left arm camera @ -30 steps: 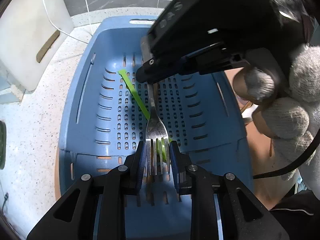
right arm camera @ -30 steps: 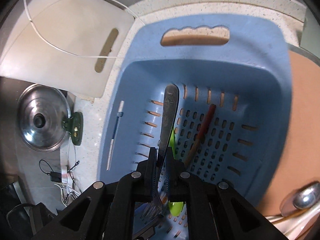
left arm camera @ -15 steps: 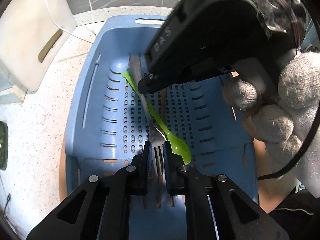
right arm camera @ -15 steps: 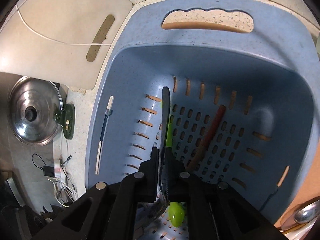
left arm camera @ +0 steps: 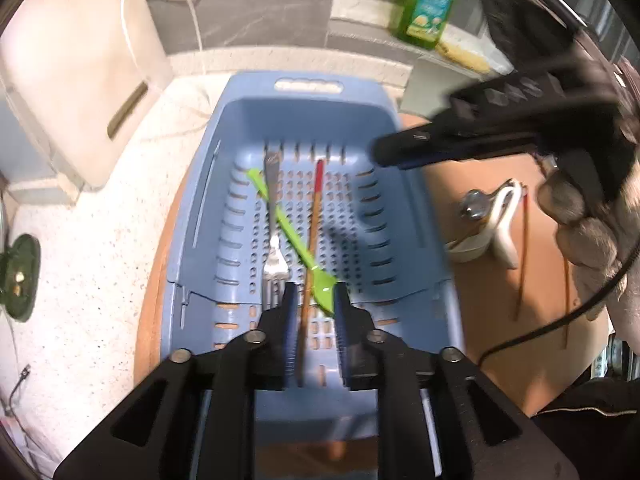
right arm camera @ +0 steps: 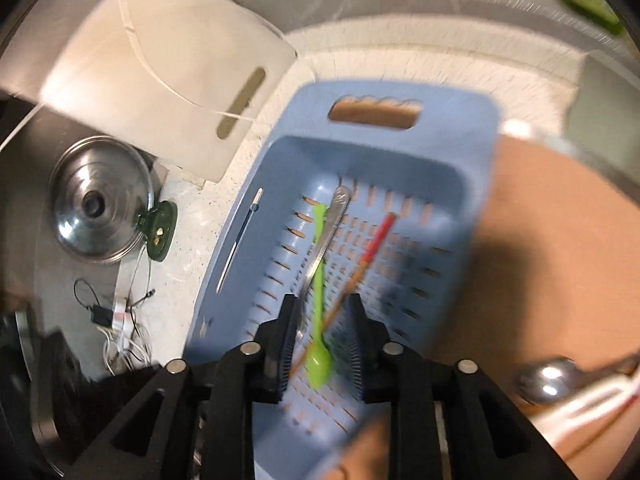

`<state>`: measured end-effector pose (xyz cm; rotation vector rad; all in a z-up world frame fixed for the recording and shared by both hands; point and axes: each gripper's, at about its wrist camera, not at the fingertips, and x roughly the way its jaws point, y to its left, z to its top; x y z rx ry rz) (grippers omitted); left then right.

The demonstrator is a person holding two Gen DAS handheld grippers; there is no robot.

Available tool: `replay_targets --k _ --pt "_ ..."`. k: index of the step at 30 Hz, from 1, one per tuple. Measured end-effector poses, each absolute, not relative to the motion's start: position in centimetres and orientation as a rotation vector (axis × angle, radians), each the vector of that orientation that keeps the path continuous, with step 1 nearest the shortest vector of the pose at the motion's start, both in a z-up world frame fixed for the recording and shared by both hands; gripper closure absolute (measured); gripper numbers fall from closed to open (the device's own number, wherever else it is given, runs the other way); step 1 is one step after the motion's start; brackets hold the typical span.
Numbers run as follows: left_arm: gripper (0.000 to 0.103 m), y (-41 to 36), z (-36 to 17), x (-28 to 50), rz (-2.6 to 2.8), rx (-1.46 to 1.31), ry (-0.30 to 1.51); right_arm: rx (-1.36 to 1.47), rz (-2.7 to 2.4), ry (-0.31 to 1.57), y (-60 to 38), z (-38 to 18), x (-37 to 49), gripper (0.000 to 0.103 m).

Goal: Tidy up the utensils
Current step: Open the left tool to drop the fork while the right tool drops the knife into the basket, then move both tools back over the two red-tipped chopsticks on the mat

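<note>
A blue slotted basket (left arm camera: 240,128) (right arm camera: 476,168) holds a metal fork (left arm camera: 272,220) (right arm camera: 332,232), a green plastic spoon (left arm camera: 296,240) (right arm camera: 319,280) crossing it, and a red-tipped chopstick (left arm camera: 314,232) (right arm camera: 372,248). My left gripper (left arm camera: 313,308) hangs over the basket's near end. Its jaws are opening and its pads touch nothing; the chopstick and spoon bowl lie below the gap. My right gripper (right arm camera: 320,332) hovers above the basket. Its jaws are also opening, with nothing gripped. In the left wrist view the right gripper's black housing (left arm camera: 500,132) is blurred at the upper right, held by a gloved hand (left arm camera: 592,216).
Right of the basket, a brown board (left arm camera: 480,300) carries a metal spoon (left arm camera: 474,204) (right arm camera: 548,380), a white spoon (left arm camera: 504,220) and loose chopsticks (left arm camera: 520,260). A white cutting board (left arm camera: 80,80) (right arm camera: 160,60), a steel pot lid (right arm camera: 96,208), cables (right arm camera: 120,320) and a green soap bottle (left arm camera: 428,0) surround it.
Both grippers let go of the fork, which now lies flat in the basket. Both lifted, and the right gripper swung away to the right.
</note>
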<state>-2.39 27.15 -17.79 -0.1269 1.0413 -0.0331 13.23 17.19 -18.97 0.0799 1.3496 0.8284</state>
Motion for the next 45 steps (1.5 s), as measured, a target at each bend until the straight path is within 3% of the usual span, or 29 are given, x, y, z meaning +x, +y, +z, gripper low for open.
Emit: replay_targets --k 1,2,4,14,31,41,45 --pt "0.073 26.7 -17.4 -2.5 -0.04 -0.121 1.033 0.105 0.828 1.33 15.6 -18.2 12.9 0.073" --pt "0.066 26.0 -17.0 -2.5 -0.048 -0.114 1.024 0.128 0.828 1.311 14.4 -17.7 12.7 0.063" --pt "0.064 24.3 -16.5 -2.1 -0.063 -0.105 1.006 0.179 0.808 1.256 10.4 -16.5 12.3 0.051" --pt "0.064 15.5 -15.9 -1.3 -0.186 -0.063 0.966 0.192 0.603 1.125 -6.0 -14.4 10.8 0.036" --pt "0.065 2.5 -19.8 2.2 -0.4 0.072 1.069 0.228 0.384 1.24 -17.9 -19.2 7.6 0.036" --pt "0.069 0.7 -22.1 4.2 -0.412 0.159 1.148 0.282 0.352 1.333 -17.5 -22.4 7.3 0.057" --pt "0.069 0.2 -22.7 4.8 -0.418 0.193 1.171 0.323 0.322 1.384 -17.5 -23.9 7.2 0.058"
